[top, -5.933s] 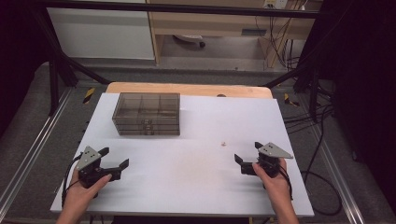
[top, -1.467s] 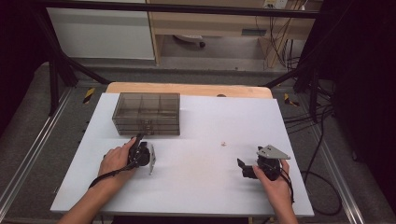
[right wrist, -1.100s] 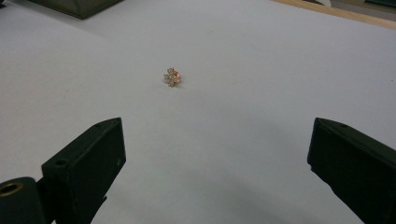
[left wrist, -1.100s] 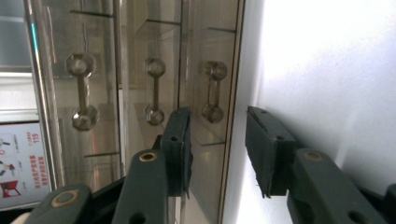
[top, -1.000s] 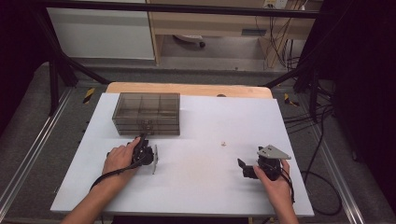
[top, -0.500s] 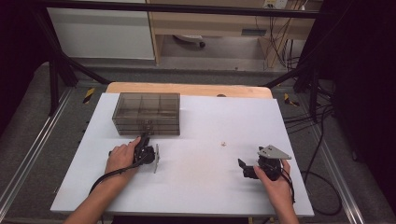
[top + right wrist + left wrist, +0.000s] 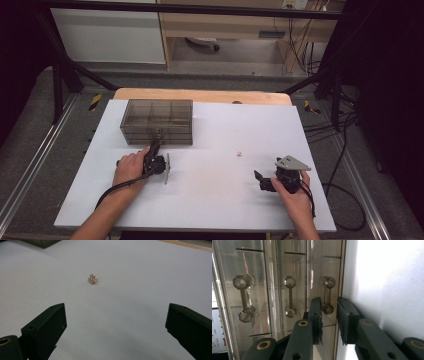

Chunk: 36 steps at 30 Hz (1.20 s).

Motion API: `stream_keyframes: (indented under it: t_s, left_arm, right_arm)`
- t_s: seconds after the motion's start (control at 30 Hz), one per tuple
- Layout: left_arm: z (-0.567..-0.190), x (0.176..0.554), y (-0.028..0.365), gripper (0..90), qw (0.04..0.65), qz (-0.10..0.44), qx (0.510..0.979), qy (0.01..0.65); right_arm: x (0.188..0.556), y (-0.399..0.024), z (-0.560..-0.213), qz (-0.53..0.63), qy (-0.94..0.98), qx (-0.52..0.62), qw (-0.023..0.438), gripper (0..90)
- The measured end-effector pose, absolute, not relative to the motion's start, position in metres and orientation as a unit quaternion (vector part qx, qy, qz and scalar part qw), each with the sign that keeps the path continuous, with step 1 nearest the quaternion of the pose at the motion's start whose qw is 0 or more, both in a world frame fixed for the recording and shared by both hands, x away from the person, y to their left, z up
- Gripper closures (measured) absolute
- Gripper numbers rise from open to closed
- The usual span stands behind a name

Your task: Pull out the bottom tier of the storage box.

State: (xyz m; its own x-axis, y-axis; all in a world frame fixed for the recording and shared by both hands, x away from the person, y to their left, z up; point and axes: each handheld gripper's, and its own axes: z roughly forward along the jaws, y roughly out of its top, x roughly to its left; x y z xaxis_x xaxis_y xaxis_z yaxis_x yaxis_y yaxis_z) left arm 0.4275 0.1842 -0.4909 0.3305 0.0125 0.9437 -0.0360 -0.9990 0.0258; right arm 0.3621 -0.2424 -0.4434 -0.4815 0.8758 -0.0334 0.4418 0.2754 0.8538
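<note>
— Drawer handle (image 7: 327,295) on smoky box (image 7: 156,121), far-left on table (image 7: 210,200): between left gripper (image 7: 329,315) pads, just been closing, not pressing yet.
— Right gripper (image 7: 115,322)? Unmoved, gaping, empty, near trinket (image 7: 92,279).

Right tongs (image 7: 116,332) wide apart over white table (image 7: 140,280); small sparkly trinket (image 7: 92,279) ahead.

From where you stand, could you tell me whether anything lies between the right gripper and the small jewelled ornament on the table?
Nothing visible does. The right gripper has its jaws wide apart, and only bare white table lies between them and the small jewelled ornament.
</note>
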Motion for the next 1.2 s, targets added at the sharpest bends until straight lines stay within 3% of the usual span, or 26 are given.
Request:
stream_keyframes:
  t_s: [1.2]
  left_arm:
    - [-0.490,0.408,0.182,79.5,0.036,0.581,0.813,0.015]
  right_arm:
    - [0.363,-0.245,-0.443,0.416,0.752,0.439,0.263,4.1]
